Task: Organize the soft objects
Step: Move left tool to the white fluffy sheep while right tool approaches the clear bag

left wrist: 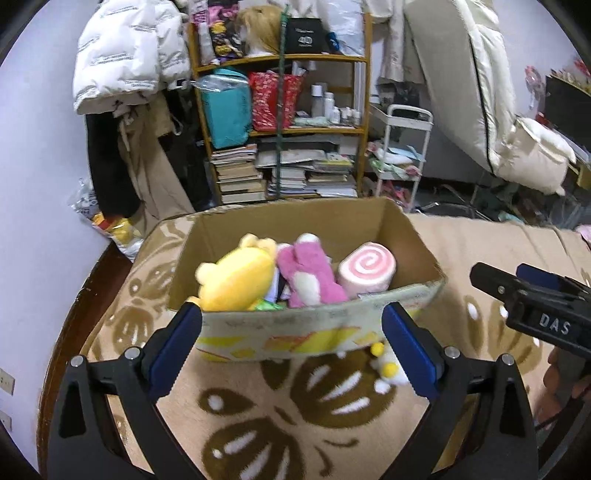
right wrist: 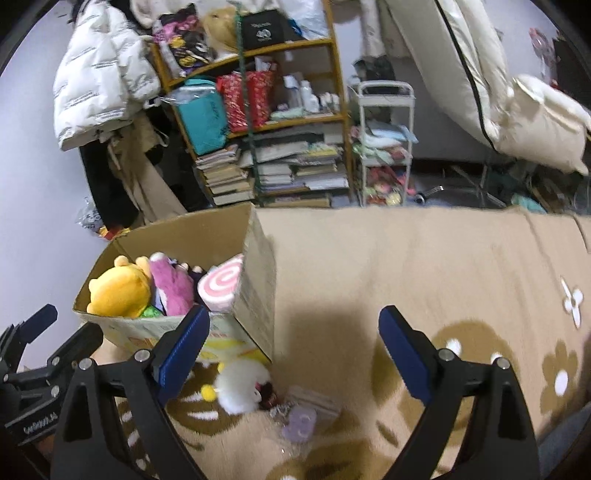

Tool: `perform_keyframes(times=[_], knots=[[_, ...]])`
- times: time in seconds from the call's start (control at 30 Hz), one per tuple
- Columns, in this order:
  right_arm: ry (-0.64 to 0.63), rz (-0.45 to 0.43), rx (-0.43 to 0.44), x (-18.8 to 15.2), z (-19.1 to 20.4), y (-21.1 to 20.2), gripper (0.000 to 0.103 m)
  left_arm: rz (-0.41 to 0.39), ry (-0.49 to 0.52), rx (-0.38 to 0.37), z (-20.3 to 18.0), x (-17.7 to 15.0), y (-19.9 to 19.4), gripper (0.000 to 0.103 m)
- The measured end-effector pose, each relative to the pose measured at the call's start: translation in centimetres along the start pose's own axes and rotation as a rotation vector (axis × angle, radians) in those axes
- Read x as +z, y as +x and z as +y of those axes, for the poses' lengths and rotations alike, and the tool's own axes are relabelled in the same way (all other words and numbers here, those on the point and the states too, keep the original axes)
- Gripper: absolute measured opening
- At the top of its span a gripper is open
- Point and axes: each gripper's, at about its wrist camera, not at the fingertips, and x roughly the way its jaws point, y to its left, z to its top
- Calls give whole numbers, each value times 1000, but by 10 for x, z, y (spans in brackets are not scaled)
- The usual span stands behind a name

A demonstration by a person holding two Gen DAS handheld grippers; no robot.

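Small white plush toy with yellow pompoms (right wrist: pixel 240 387) lies lower centre on the blanket, touching the cardboard box (right wrist: pixel 258 280). Light, squashy; pinch its round body. Right gripper (right wrist: pixel 293 343) and left gripper (left wrist: pixel 291 343): fingers apart, empty.

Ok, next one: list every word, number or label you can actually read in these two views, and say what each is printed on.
"DAS": white letters on the right gripper body, left wrist view.
"40": on the black box on the top shelf; the small print around it is too blurred to read.
Cardboard box front print: colourful but unreadable.
White jacket lettering: too small to read.
Left gripper body lettering, right wrist view: blurred and illegible.
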Motion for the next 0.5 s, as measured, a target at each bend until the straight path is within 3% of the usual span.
perform_keyframes(times=[0.27,0.5], knots=[[-16,179,-78,-17,-10,15,97,38,89,-65,-30,-17,1,97],[48,276,-54,-25,-23,34,97,53,142,-119,-50,-29,14,97]])
